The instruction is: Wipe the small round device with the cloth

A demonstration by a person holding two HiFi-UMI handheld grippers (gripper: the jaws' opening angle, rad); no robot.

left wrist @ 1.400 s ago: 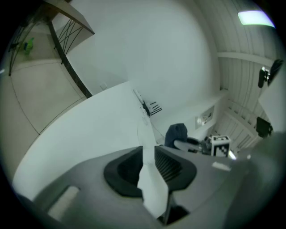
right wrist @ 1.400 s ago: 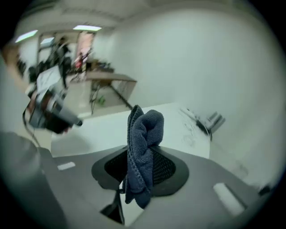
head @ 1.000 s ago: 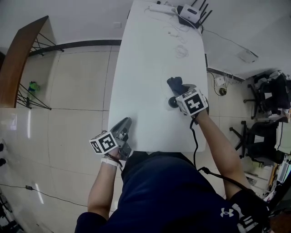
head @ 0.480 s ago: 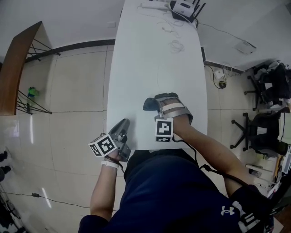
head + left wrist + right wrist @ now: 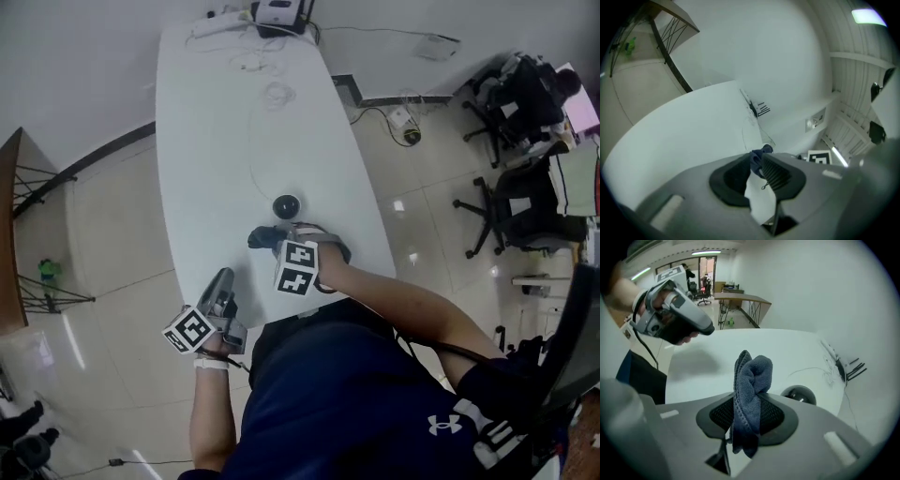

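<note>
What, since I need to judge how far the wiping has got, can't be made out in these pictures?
Device: in the head view, too small for any detail; in the right gripper view, its lower part is hidden behind the right tool.
Cloth: in the head view, mostly covered by that tool, with only a dark end showing.
Far box: in the head view, too small to identify and cut off by the top edge.
</note>
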